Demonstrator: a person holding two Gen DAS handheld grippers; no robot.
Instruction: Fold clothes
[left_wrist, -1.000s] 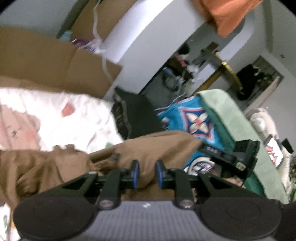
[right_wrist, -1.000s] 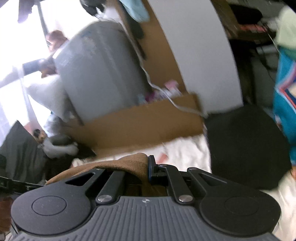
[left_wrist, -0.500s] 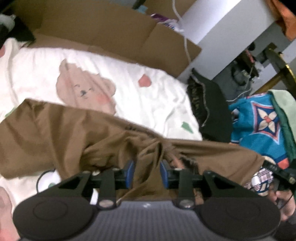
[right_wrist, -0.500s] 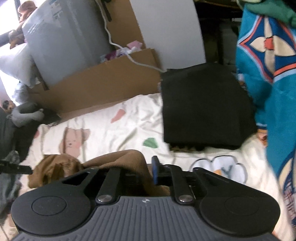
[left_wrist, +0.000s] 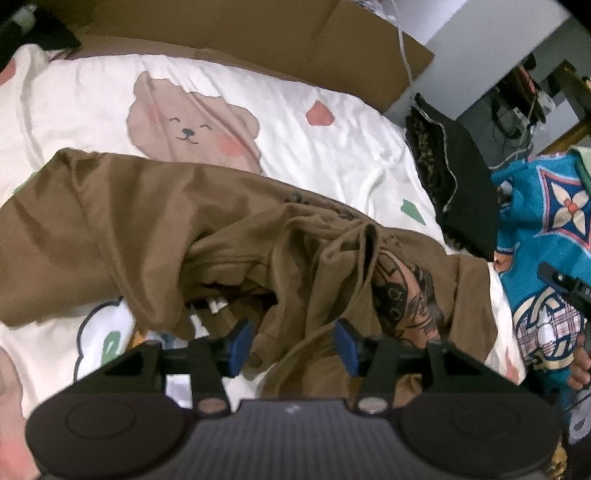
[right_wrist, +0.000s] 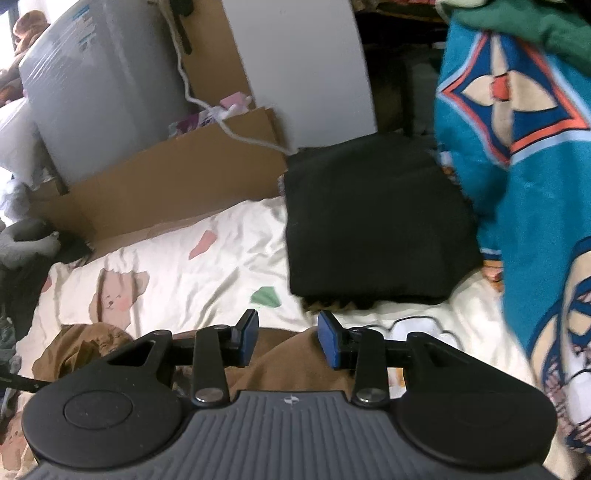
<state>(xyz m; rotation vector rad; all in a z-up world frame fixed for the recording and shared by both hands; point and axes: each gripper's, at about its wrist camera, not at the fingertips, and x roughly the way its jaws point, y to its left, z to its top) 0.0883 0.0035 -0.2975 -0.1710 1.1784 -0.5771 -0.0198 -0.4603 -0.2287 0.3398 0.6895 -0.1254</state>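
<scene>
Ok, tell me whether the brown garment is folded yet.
Not folded. The brown garment lies crumpled on the bedsheet, bunched with loose drawstrings, between the open left gripper.

The brown hoodie (left_wrist: 155, 221) is soft matt cloth, crumpled, with a black print. Under it the bed sheet (left_wrist: 332, 147) is smooth, faintly shiny white cloth with a cartoon pattern. At upper right, the folded black garment (right_wrist: 373, 221) looks matt; the cardboard (right_wrist: 177, 184) behind is dull brown.
</scene>
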